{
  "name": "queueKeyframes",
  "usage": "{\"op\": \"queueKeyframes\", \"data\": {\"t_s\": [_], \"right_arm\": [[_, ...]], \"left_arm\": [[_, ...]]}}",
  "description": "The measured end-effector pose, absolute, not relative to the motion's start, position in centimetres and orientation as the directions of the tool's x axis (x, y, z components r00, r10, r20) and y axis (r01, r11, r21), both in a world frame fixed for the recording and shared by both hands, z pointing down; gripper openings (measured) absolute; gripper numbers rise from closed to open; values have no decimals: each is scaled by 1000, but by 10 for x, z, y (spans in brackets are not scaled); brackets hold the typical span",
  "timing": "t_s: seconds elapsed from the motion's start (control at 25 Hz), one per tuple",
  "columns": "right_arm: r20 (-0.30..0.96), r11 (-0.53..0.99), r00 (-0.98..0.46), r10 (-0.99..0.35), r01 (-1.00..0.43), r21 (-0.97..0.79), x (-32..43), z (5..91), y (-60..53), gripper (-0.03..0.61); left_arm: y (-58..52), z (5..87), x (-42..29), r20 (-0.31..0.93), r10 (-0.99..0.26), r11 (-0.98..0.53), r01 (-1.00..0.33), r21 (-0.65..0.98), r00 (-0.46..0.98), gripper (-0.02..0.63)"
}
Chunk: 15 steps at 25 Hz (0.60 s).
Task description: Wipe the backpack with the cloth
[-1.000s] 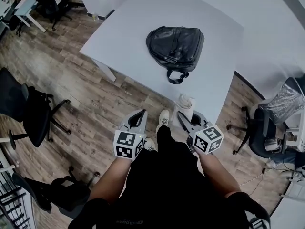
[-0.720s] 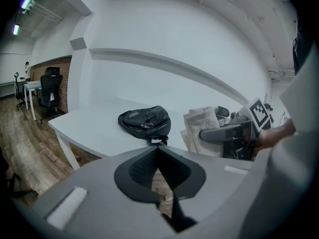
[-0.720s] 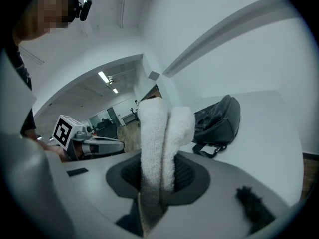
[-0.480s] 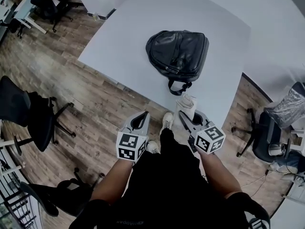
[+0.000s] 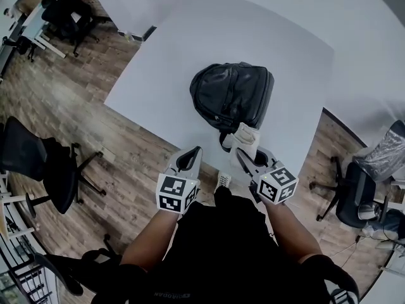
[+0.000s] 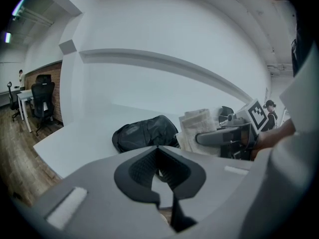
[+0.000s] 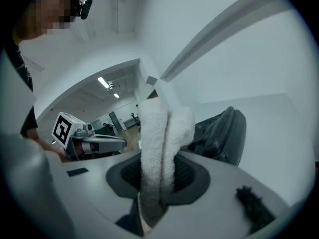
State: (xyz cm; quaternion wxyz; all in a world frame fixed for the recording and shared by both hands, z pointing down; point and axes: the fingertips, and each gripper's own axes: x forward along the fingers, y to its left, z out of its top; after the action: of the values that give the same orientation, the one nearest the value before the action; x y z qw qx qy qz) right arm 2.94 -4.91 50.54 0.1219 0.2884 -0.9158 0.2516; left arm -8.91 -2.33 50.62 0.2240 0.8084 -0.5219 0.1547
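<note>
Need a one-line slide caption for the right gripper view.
Right gripper clamped on a folded white cloth, black backpack lying just ahead on the white table.

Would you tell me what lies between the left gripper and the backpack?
Only bare white tabletop before the backpack, per the left gripper view.

readable text: none | garment print (image 5: 168, 294): upside down, illegible

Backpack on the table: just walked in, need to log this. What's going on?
A person holds a gripper in each hand. The right gripper is shut on a white cloth, held at the near end of the black backpack on the white table. The left gripper is shut, empty, beside it.
</note>
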Motion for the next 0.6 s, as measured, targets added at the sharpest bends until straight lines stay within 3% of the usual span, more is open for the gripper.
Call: {"op": "queueKeyframes", "data": {"t_s": [0.6], "right_arm": [[272,758,-846,-460,-533,-375,32,473,-110,94]], "left_arm": [[-85,476,-69,474,-788,-379,-916,129,392,6]]}}
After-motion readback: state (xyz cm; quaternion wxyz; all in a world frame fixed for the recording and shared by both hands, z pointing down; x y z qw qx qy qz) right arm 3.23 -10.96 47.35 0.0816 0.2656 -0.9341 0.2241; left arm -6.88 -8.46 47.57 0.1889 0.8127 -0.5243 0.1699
